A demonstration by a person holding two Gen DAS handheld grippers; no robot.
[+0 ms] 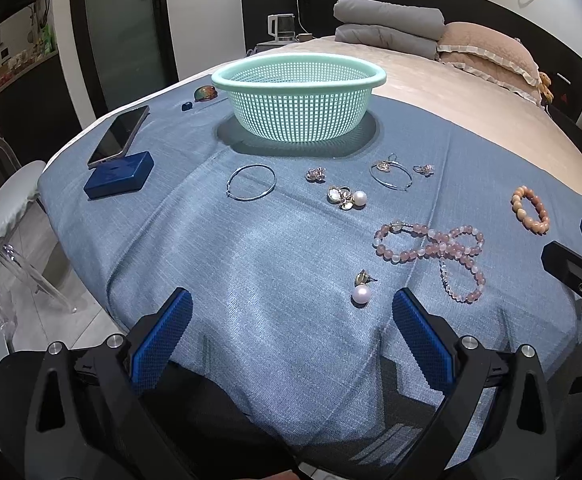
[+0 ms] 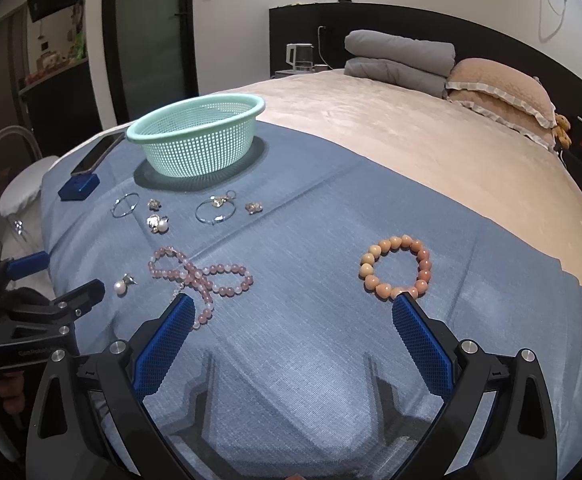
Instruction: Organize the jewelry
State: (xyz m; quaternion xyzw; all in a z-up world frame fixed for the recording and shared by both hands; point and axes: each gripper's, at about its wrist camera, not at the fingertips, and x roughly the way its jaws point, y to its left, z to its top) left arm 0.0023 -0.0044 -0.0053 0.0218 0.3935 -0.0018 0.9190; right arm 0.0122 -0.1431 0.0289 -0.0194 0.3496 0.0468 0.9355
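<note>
A mint green mesh basket (image 1: 299,76) (image 2: 195,120) stands empty at the far side of a blue cloth (image 1: 251,248). In front of it lie silver hoops (image 1: 251,182), small gold earrings (image 1: 315,174), a pearl cluster (image 1: 347,197), a pearl earring (image 1: 362,289) (image 2: 122,285), a pink bead necklace (image 1: 435,249) (image 2: 207,276) and an orange bead bracelet (image 1: 531,209) (image 2: 397,266). My left gripper (image 1: 291,312) is open and empty, just left of the pearl earring. My right gripper (image 2: 291,316) is open and empty, between necklace and bracelet.
A phone (image 1: 120,134) leans on a dark blue box (image 1: 119,175) at the left. A small brown clip (image 1: 205,93) lies behind it. Folded grey blankets (image 1: 387,24) and a pink pillow (image 1: 491,52) sit at the bed's far end. A clear chair (image 1: 7,208) stands left.
</note>
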